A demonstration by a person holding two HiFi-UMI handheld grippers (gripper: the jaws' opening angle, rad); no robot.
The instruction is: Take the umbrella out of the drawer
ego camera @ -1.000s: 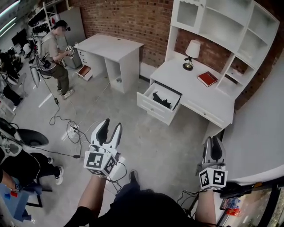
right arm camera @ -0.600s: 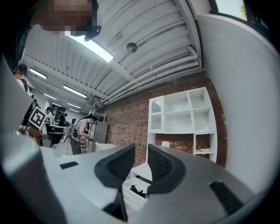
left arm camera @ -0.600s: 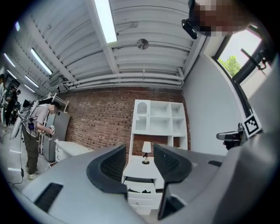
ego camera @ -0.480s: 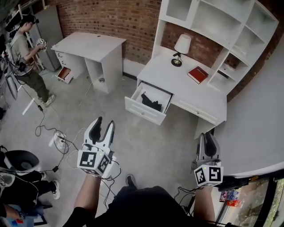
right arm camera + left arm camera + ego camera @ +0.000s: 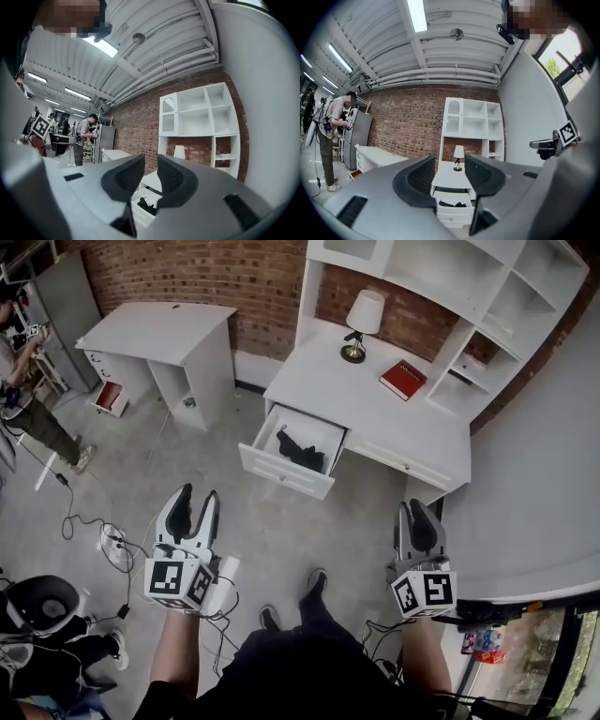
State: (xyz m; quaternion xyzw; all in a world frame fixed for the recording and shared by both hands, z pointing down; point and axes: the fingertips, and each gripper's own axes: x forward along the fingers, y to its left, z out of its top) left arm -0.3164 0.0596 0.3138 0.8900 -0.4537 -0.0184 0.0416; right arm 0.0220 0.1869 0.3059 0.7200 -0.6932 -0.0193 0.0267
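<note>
A black folded umbrella [image 5: 300, 450] lies inside the open white drawer [image 5: 281, 478] of the white desk [image 5: 375, 418]; it also shows as the umbrella [image 5: 452, 204] in the left gripper view and the umbrella [image 5: 146, 205] in the right gripper view. My left gripper [image 5: 193, 505] is held level over the floor, well short of the drawer, jaws apart and empty. Further right, my right gripper [image 5: 418, 518] is also held level near the desk's right end, with a narrower gap and nothing in it.
A lamp [image 5: 360, 322] and a red book [image 5: 403, 379] sit on the desk under a white shelf unit [image 5: 450, 287]. A second white desk [image 5: 159, 343] stands left, a person [image 5: 19, 381] beyond it. Cables and a power strip [image 5: 111, 542] lie on the floor.
Both grippers and the view have advanced toward the desk; the open drawer now sits nearer and more central. The jaws look unchanged.
</note>
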